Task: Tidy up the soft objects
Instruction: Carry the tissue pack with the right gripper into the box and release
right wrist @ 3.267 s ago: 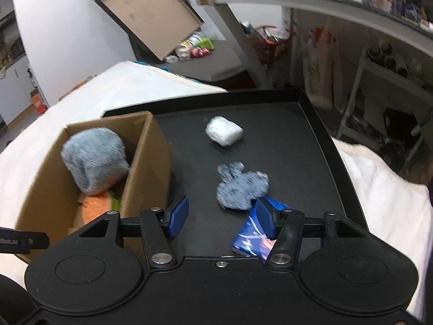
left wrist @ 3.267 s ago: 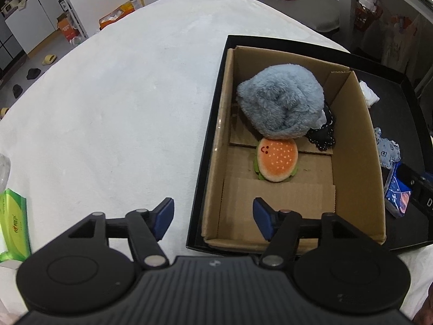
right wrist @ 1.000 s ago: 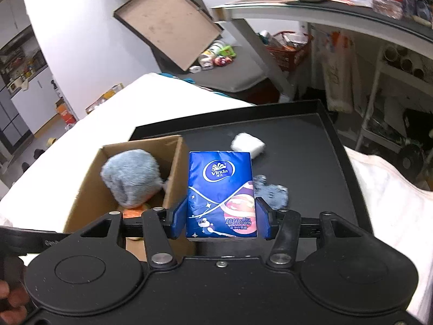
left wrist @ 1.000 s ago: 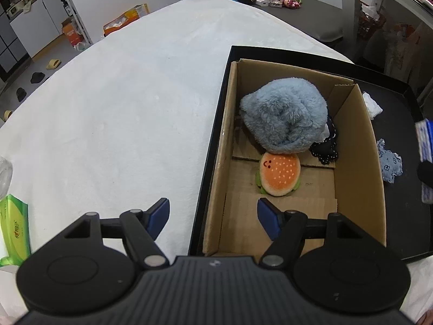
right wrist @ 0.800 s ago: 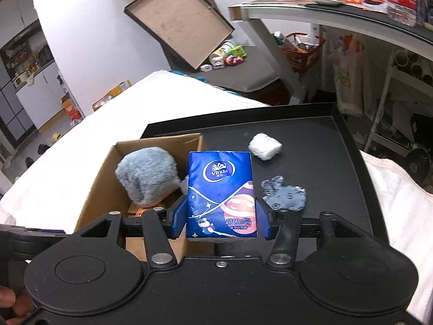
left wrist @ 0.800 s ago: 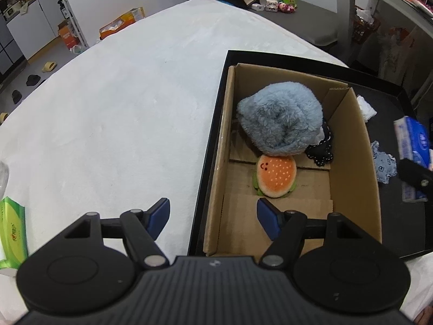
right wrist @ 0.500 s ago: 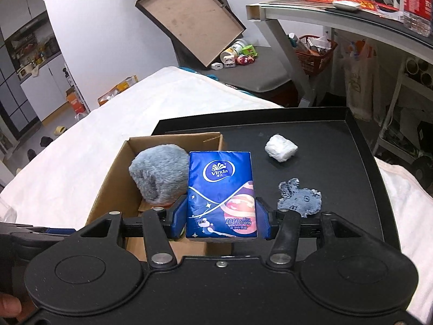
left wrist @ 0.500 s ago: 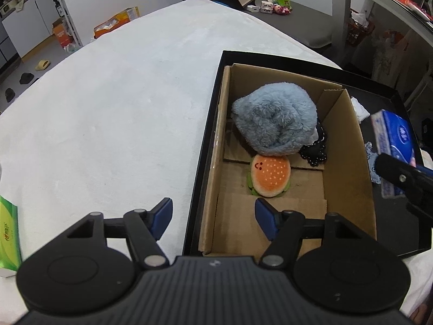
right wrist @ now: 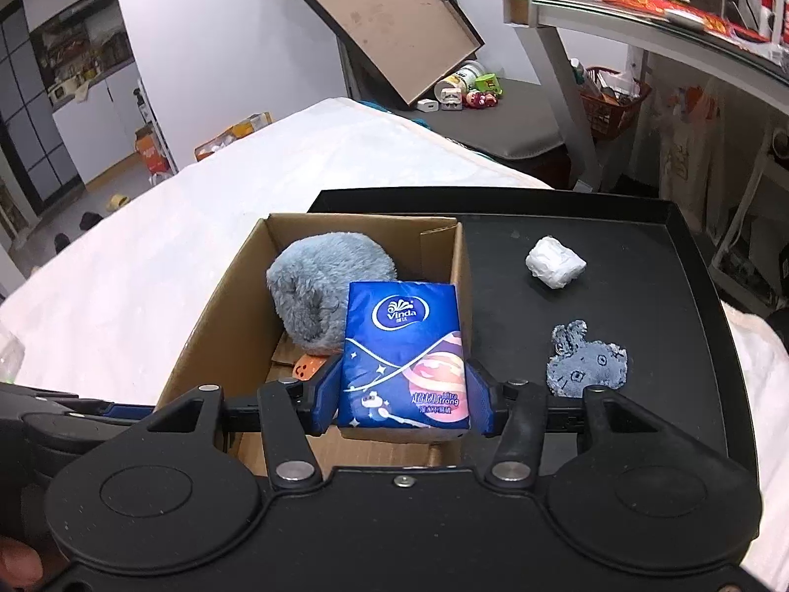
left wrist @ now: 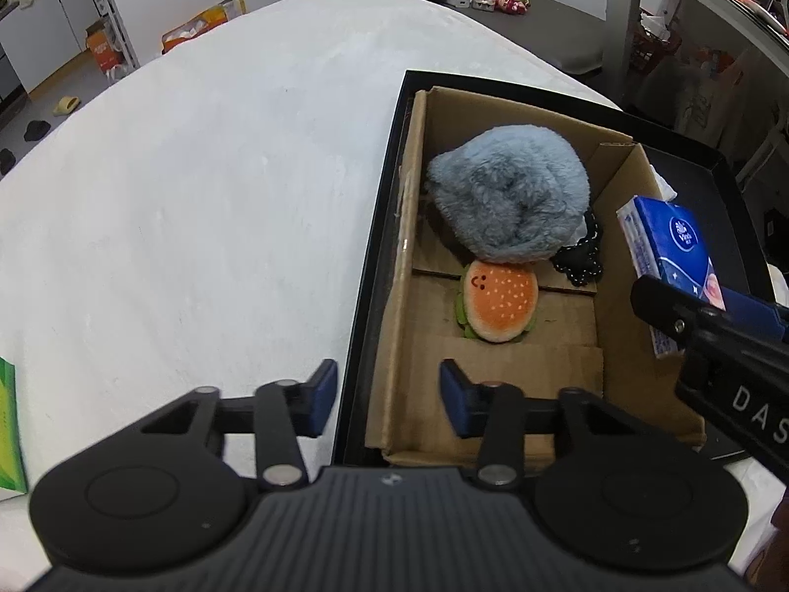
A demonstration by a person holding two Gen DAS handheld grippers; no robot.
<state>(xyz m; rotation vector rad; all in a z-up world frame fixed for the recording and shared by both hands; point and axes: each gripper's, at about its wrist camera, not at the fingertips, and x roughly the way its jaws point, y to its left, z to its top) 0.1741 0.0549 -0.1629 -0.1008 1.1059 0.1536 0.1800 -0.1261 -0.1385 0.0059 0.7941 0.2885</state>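
Note:
My right gripper (right wrist: pixel 403 402) is shut on a blue Vinda tissue pack (right wrist: pixel 405 355) and holds it above the right wall of the cardboard box (right wrist: pixel 217 311); the pack also shows in the left wrist view (left wrist: pixel 670 256). The box (left wrist: pixel 636 345) holds a grey fluffy plush (left wrist: pixel 510 207), a burger plush (left wrist: pixel 498 303) and a black item (left wrist: pixel 582 261). My left gripper (left wrist: pixel 388 397) is open and empty over the box's near left wall. A grey bunny plush (right wrist: pixel 587 362) and a white wad (right wrist: pixel 555 261) lie on the black tray (right wrist: pixel 690 296).
The tray stands on a white-covered table (left wrist: pixel 197 197). A green pack (left wrist: pixel 10 424) lies at the table's left edge. Shelves, a desk and floor clutter stand behind the table (right wrist: pixel 641 24).
My right gripper took the tissue pack off the tray, lifted it and carried it left towards the box. The left gripper has stayed open over the box's near corner.

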